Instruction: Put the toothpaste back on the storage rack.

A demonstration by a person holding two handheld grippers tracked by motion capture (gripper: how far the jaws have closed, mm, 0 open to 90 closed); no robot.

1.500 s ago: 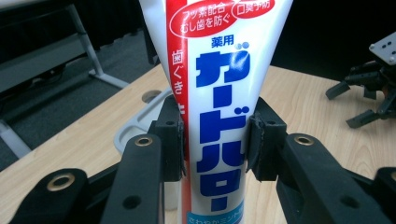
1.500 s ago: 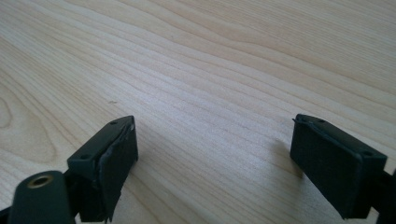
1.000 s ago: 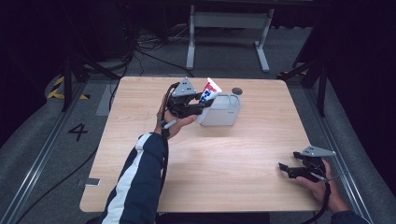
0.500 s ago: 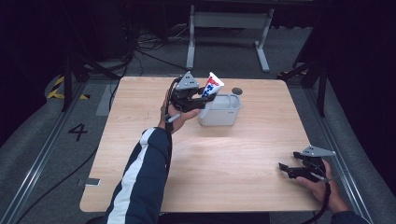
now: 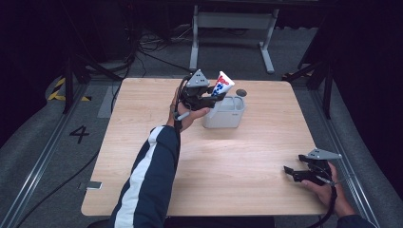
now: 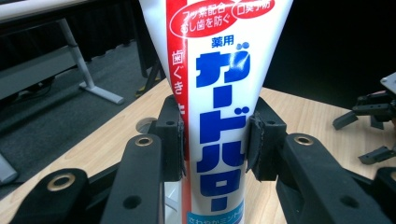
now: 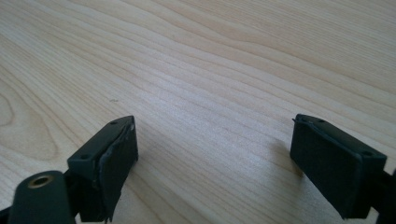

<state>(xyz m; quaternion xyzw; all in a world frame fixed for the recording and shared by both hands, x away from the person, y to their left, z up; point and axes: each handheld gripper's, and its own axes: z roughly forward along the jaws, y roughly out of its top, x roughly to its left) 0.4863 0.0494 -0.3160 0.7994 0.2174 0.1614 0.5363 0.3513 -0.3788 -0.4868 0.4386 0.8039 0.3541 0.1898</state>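
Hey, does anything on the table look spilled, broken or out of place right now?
Nothing stands out. The left gripper holds a white, red and blue toothpaste tube tilted above the white plastic bin; the right gripper sits open, low over bare wooden table. No spills or damage show.

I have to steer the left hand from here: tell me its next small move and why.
Probably lower the tube into the bin before opening. The left gripper is clamped on it beside the bin's near-left rim, tube tilted over the opening, not yet inside. The right gripper rests open, far away.
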